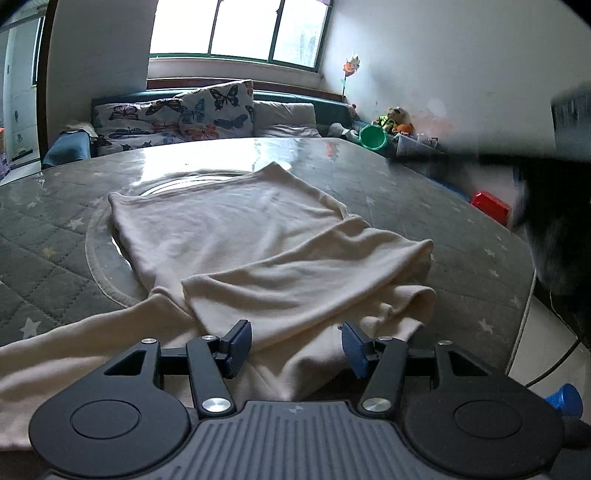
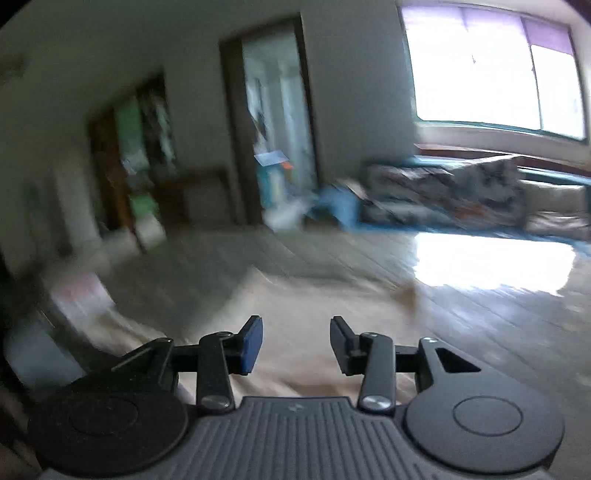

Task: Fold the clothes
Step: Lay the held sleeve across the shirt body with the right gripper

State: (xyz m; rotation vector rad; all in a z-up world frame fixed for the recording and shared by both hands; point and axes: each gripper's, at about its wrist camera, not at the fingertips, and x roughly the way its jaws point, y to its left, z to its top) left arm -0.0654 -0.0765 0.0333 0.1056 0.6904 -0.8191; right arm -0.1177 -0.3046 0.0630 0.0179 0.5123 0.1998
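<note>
Up close, the left gripper [image 1: 296, 345] has its jaws spread apart, nothing between them, blue pads [image 1: 242, 341] hovering just over the near edge of the cream garment [image 1: 236, 236]. No readable brand or writing anywhere; only a tiny faint mark on each gripper's ribbed housing, too small to read. Garment lies partly folded on the quilted grey table cover [image 1: 48, 258] with star print, one layer doubled over toward the right, a loose part trailing off toward the lower left and cut off by the gripper body. Beyond it a glossy patch of table reflects the window [image 1: 236, 29]. Farther back: butterfly-print cushions [image 1: 214, 110], a green bucket [image 1: 373, 136], soft toys, a red block [image 1: 491, 207] at the right. A dark blurred shape fills the right edge of the left wrist view, cannot tell what it is. The right gripper [image 2: 296, 343] is likewise released, jaws wide, empty, above pale cloth [image 2: 295, 314] directly below and ahead of its fingers. Right wrist view is heavily motion-blurred; doorway [image 2: 273, 122], sofa and shelf are only rough shapes.
</note>
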